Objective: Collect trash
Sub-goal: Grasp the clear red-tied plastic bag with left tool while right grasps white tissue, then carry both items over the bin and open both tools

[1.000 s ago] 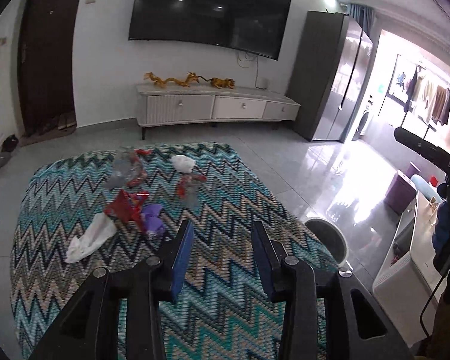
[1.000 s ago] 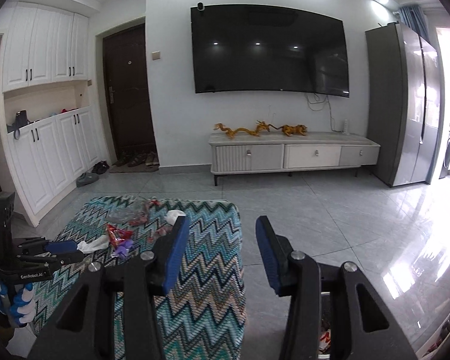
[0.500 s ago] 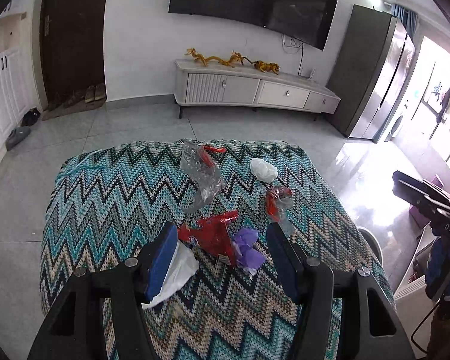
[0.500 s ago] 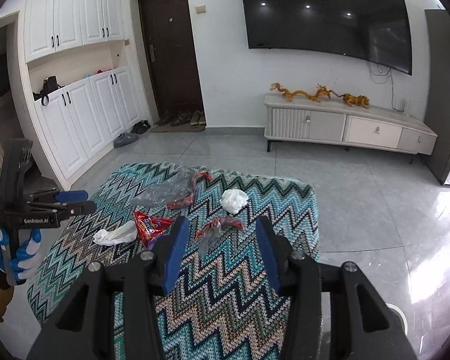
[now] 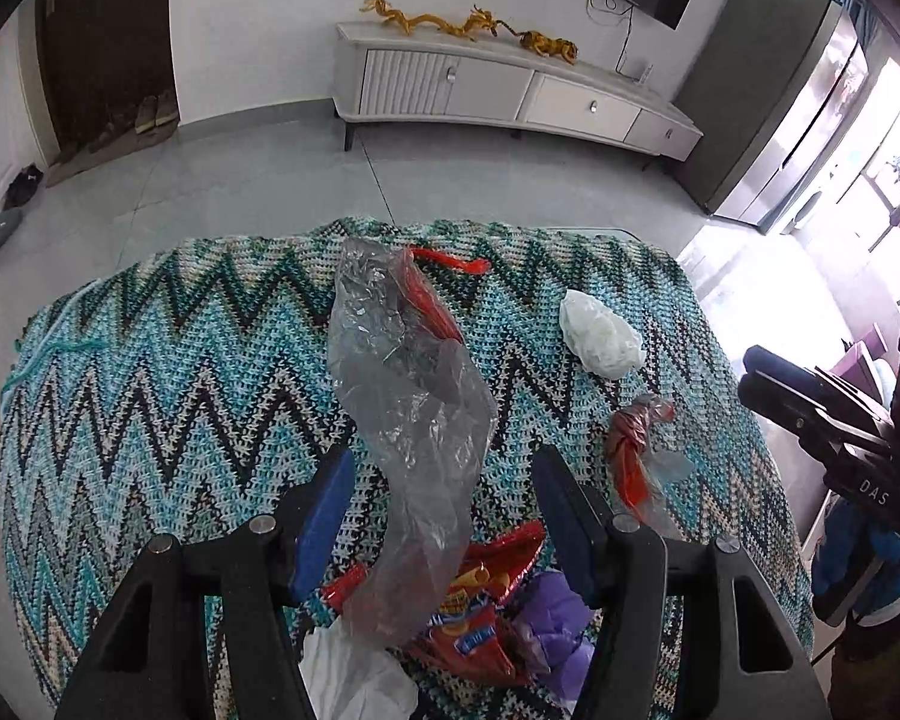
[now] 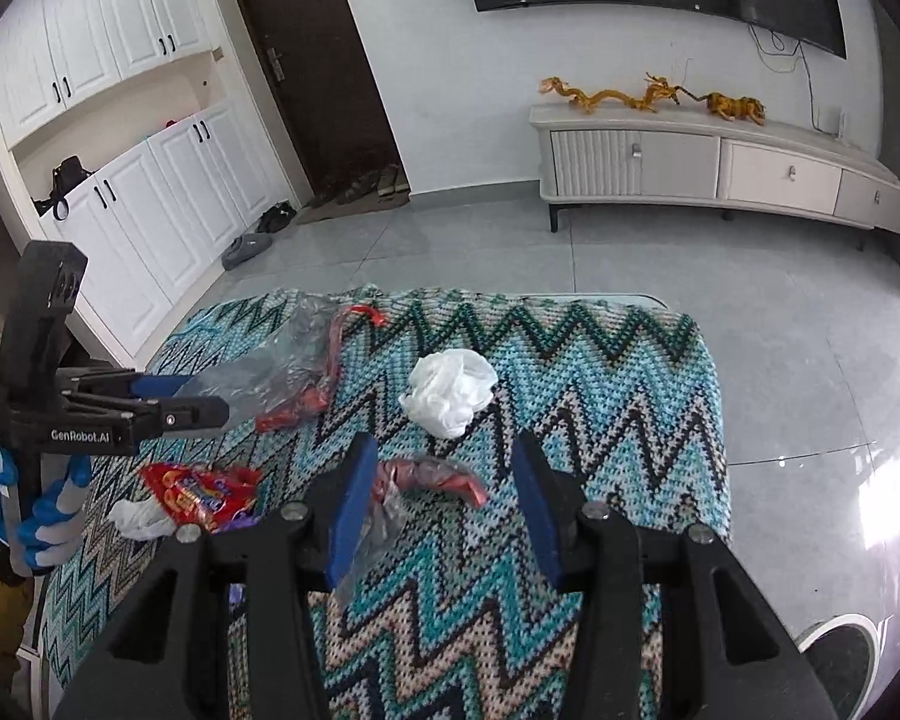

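Observation:
Trash lies on a table under a zigzag cloth (image 5: 150, 372). A clear plastic bag (image 5: 408, 408) with red strips lies between the fingers of my open left gripper (image 5: 444, 480), which hovers just above it. Below it lie a red snack wrapper (image 5: 480, 588), a purple scrap (image 5: 555, 618) and a white tissue (image 5: 354, 678). A white crumpled bag (image 6: 450, 390) lies beyond my open right gripper (image 6: 444, 480), which hovers over a twisted red and clear wrapper (image 6: 432, 477). Both grippers hold nothing.
A white TV cabinet (image 6: 714, 174) with golden dragon figures stands by the far wall under a TV. White cupboards (image 6: 120, 180) and a dark door stand to the left. A round bin (image 6: 840, 648) stands on the tiled floor by the table's right corner.
Both grippers have moved forward and tilted down over the table. The trash now lies between and under their fingers. Both have stayed open.

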A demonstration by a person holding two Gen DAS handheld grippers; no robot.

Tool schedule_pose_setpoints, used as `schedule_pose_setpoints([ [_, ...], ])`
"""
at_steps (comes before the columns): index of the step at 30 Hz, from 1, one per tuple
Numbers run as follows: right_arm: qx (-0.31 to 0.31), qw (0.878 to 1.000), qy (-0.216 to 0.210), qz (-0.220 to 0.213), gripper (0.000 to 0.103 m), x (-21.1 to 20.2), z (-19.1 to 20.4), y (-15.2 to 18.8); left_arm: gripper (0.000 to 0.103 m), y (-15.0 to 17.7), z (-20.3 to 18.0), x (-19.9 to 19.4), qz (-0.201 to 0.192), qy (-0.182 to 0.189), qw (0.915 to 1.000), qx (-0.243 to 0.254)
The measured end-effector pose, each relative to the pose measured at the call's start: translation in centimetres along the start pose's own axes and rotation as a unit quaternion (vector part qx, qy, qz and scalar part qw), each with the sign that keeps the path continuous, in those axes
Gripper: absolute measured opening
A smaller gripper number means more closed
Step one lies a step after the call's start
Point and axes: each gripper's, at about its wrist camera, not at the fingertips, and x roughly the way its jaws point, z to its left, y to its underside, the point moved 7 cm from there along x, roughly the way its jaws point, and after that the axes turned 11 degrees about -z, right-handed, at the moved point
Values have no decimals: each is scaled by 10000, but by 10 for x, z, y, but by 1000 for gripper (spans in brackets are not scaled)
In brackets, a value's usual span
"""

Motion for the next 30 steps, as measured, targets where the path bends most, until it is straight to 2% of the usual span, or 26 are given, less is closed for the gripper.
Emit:
schedule_pose_setpoints([
  [1,88,9999,-32,48,52,11,-3,0,59,1,0,6,90,36,10000,12],
  [4,188,9997,-61,145,53,37,-7,-2,59,2,2,23,277,52,9996,65],
  [6,231,9994,-91,224,53,53,-7,-4,52,2,4,29,339,101,9994,44],
  [9,207,9992,-69,335,53,72,-5,-2,39,1,12,36,424,179,9989,-110],
  [11,173,9990,-48,418,53,83,-3,1,22,1,15,40,463,224,9985,-192],
  [14,122,9986,-39,522,53,96,1,6,9,5,18,42,463,328,9980,-268],
  [17,135,9983,-26,561,52,104,1,10,6,5,17,38,304,341,9986,-263],
  [19,133,9984,-50,542,27,105,1,10,4,3,18,31,155,328,9990,-247],
  [22,225,9987,-98,436,18,101,0,9,4,0,21,18,-60,272,9992,-278],
  [30,-46,9997,-226,-117,17,39,15,-11,3,-3,30,-30,-513,82,9978,-410],
])
